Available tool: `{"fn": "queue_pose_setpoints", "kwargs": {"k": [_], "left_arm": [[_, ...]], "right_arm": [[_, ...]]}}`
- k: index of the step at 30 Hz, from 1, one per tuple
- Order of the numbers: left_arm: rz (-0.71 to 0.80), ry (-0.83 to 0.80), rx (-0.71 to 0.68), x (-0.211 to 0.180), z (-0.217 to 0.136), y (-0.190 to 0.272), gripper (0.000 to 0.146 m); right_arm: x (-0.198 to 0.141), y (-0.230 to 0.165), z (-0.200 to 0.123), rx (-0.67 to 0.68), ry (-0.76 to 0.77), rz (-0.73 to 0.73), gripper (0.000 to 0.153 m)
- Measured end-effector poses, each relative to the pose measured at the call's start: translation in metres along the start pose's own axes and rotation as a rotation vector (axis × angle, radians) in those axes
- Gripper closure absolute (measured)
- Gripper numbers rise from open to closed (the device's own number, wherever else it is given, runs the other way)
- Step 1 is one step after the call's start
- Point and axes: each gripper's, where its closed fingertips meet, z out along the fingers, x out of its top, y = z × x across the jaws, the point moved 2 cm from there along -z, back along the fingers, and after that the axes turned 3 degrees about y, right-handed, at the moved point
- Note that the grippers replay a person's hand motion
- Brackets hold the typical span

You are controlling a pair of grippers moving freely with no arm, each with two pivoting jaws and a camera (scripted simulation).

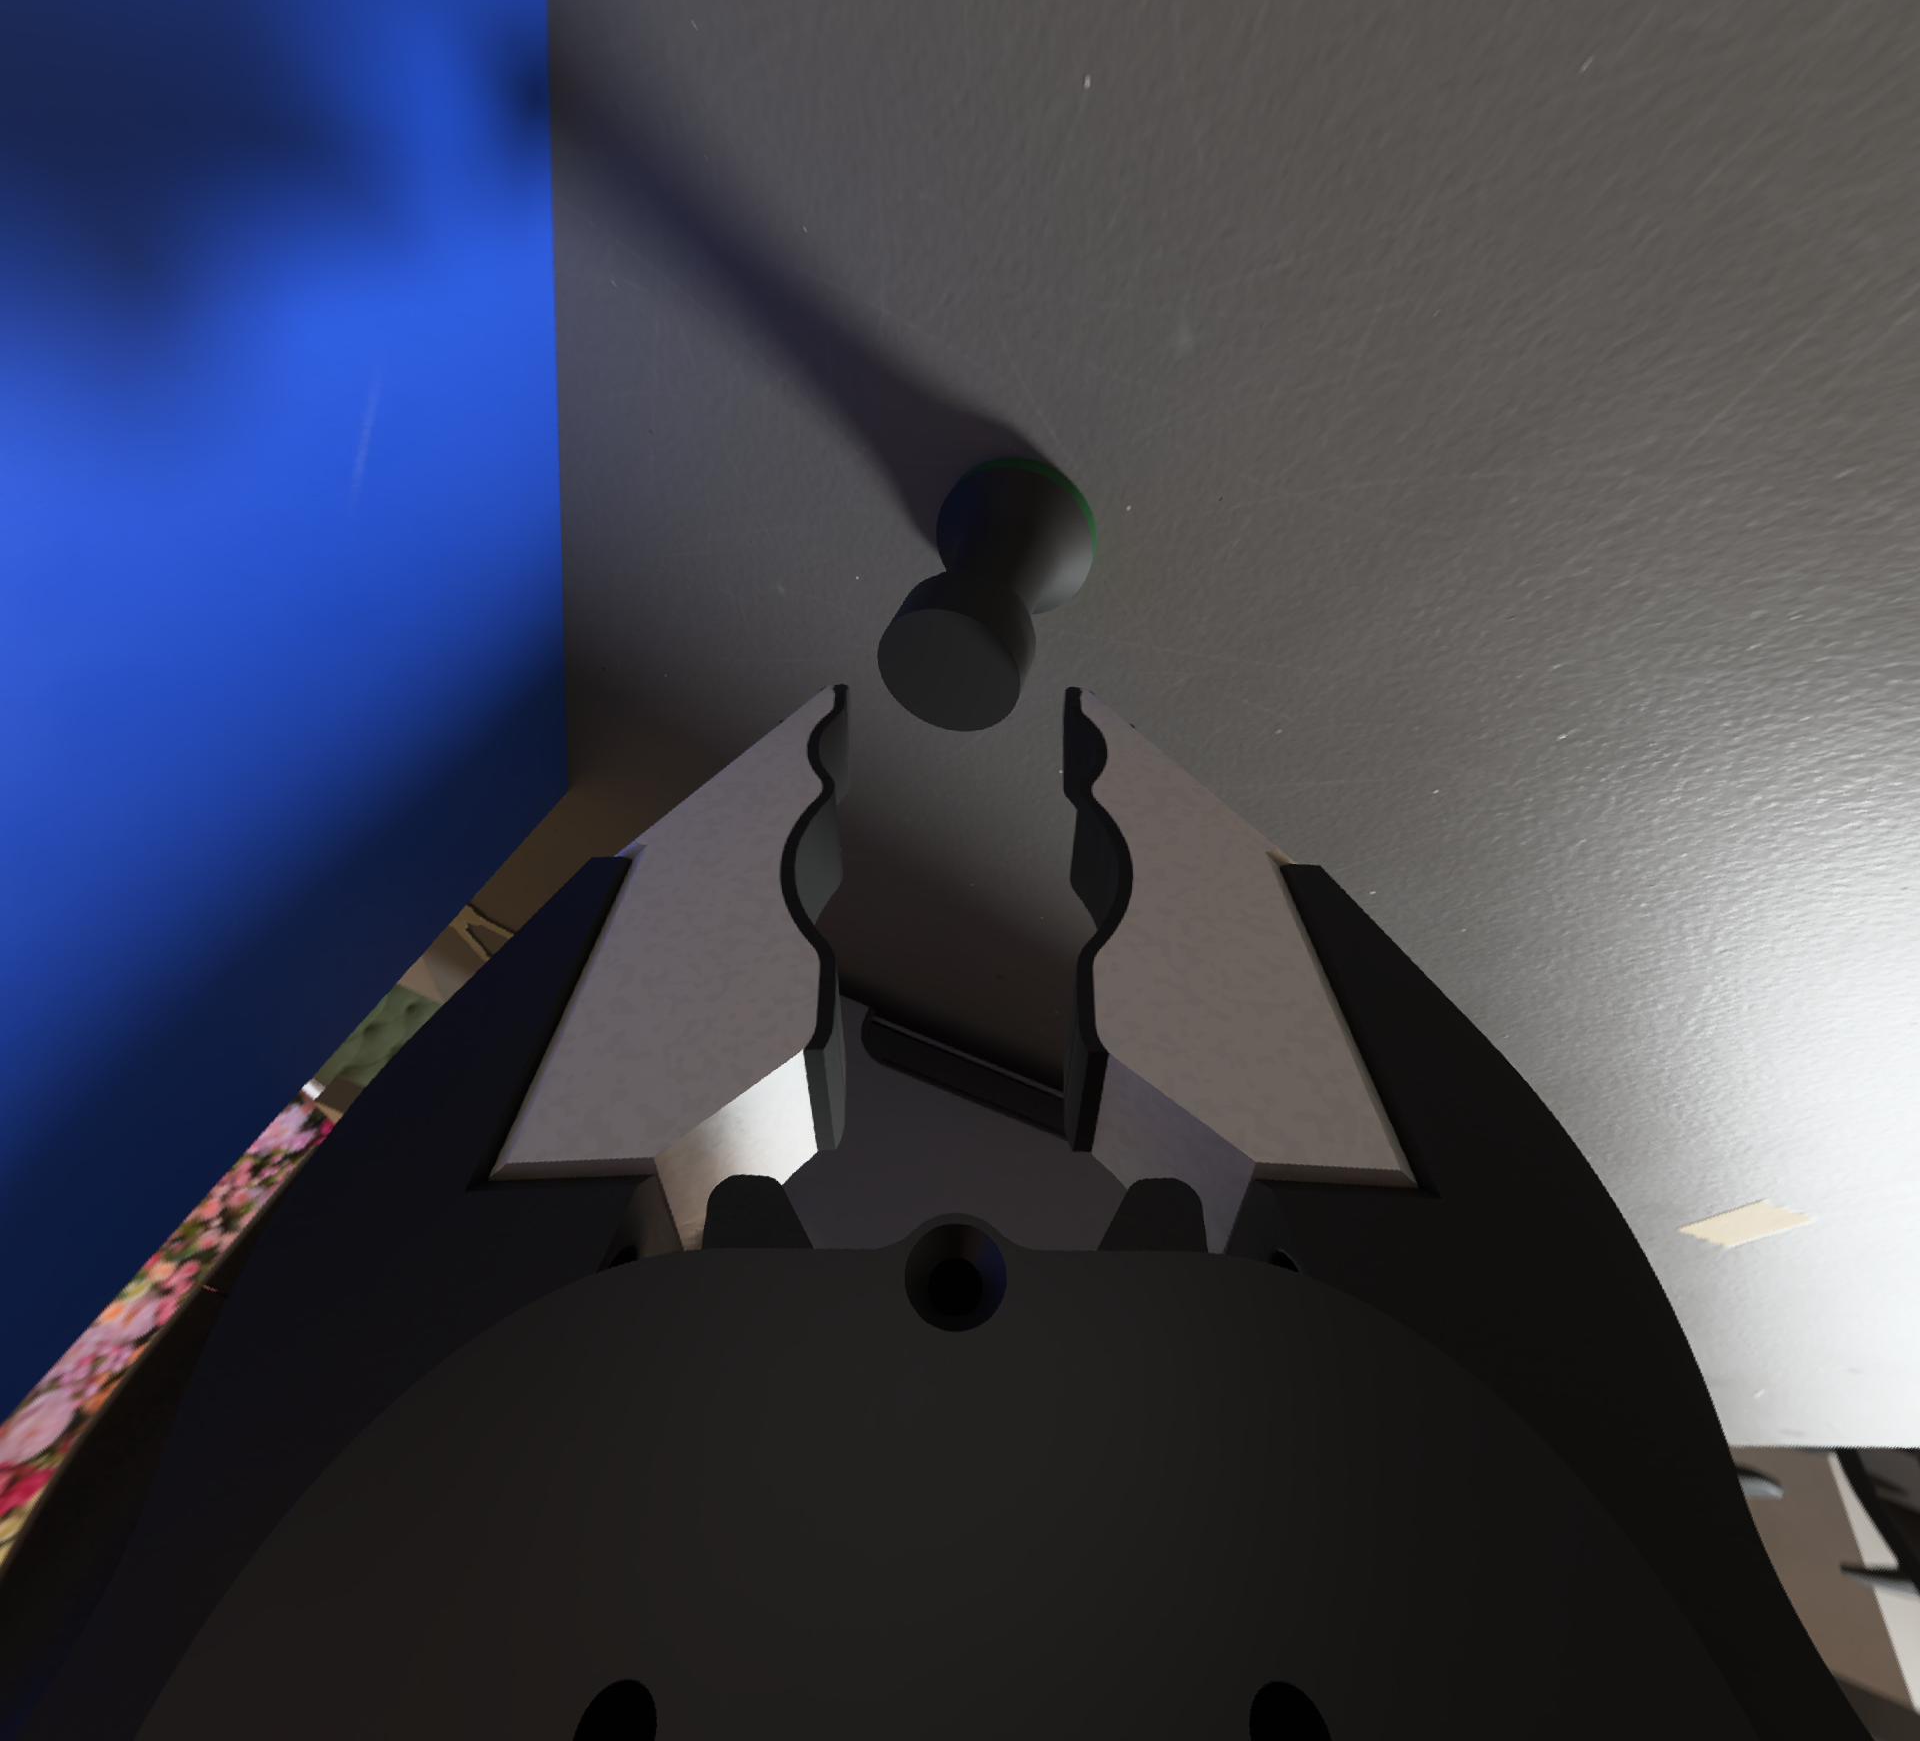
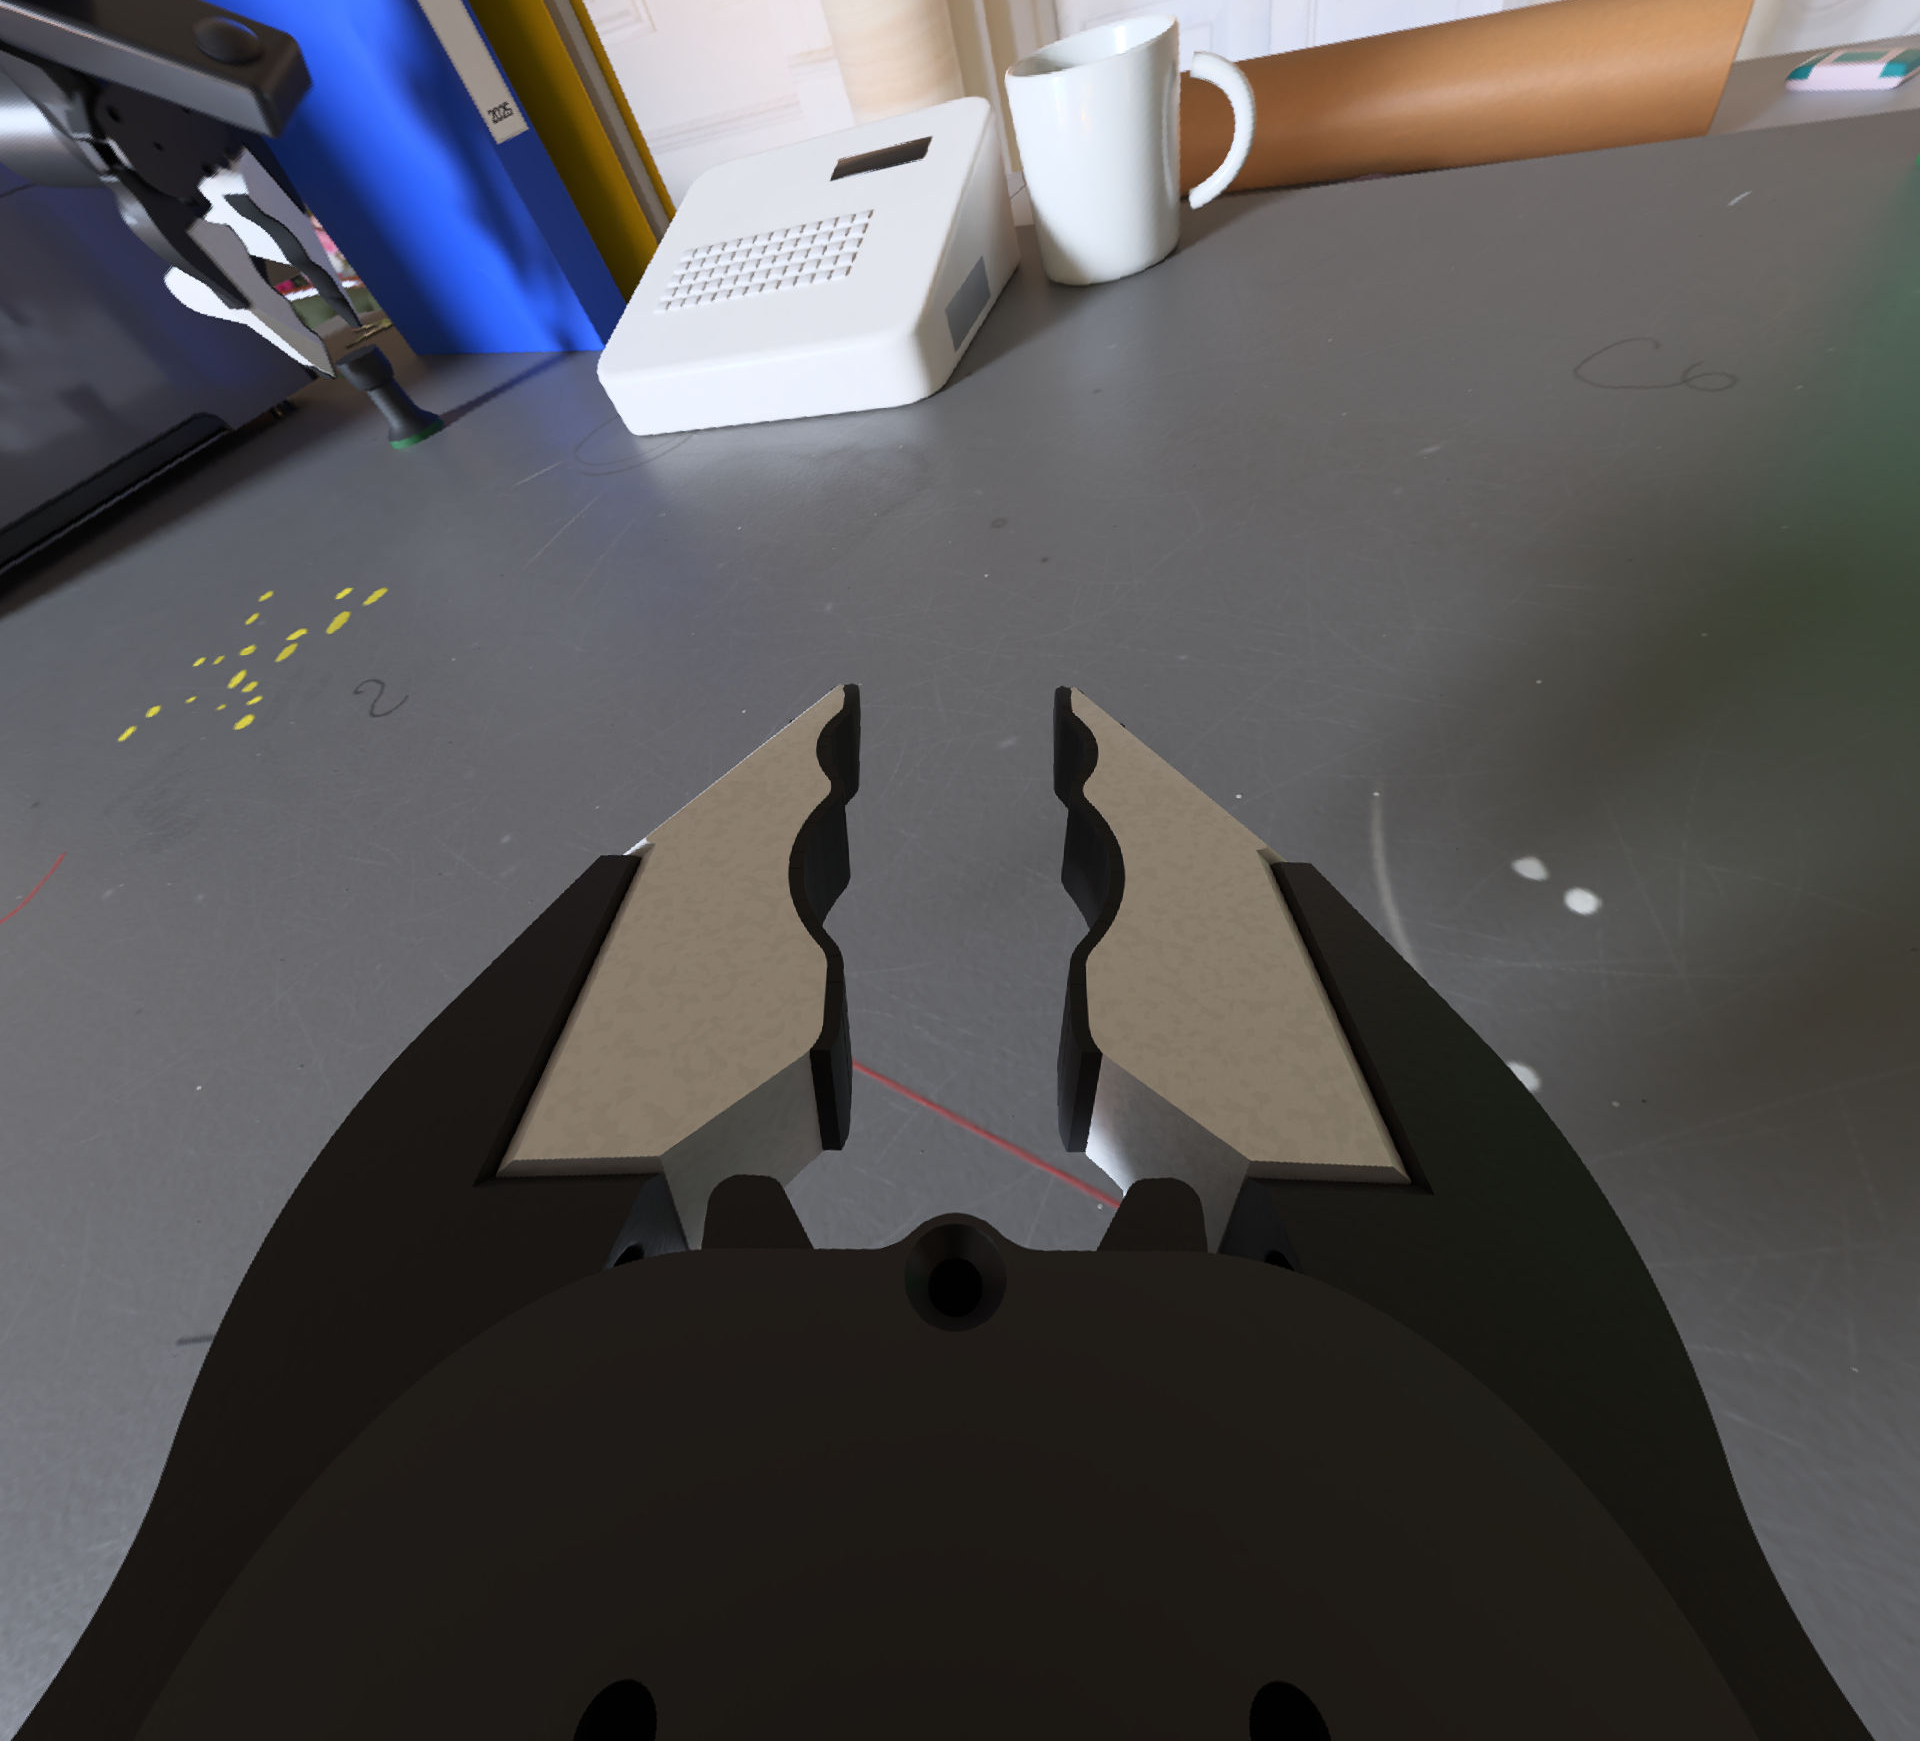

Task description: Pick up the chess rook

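Risk sits mostly with the left gripper (image 1: 954,704), seen from its own wrist view poised above the chess rook (image 1: 982,595). Its fingers are spread about as wide as the rook's flat top and hold nothing. The dark rook stands upright on the grey table (image 1: 1455,341), just past the fingertips and slightly off the centre line between them. If the descent goes straight down from here, one fingertip could land on the top edge and tip the piece over, and a toppled rook may roll toward the blue binder (image 1: 270,444) close by on the left.

From the right wrist view, the right gripper (image 2: 956,715) hovers over bare table, fingers parted and empty, well apart from the rook (image 2: 390,398). That view shows the left gripper (image 2: 312,341) tilted, its tips right at the rook's head. A slanted squeeze on the narrow waist could, I judge, make the piece squirt out. The white mug (image 2: 1096,153) and white box (image 2: 810,278) stand clear.
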Motion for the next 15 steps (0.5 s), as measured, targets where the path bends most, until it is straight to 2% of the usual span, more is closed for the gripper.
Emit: {"fn": "queue_pose_setpoints", "kwargs": {"k": [3,8,11,15], "left_arm": [[0.024,-0.048,0.007,-0.004,0.012,-0.002,0.117],[0.03,-0.025,0.016,-0.004,0.007,-0.003,0.117],[0.013,0.026,0.1,-0.007,-0.018,-0.006,0.117],[-0.039,0.126,0.23,-0.017,-0.079,-0.01,0.117]], "right_arm": [[-0.001,-0.002,0.0,0.018,-0.005,0.015,0.115],[-0.001,-0.003,-0.001,0.019,0.001,0.024,0.115],[-0.001,-0.003,-0.001,0.02,-0.004,0.023,0.116],[-0.002,-0.006,-0.001,0.023,-0.006,0.011,0.116]]}}
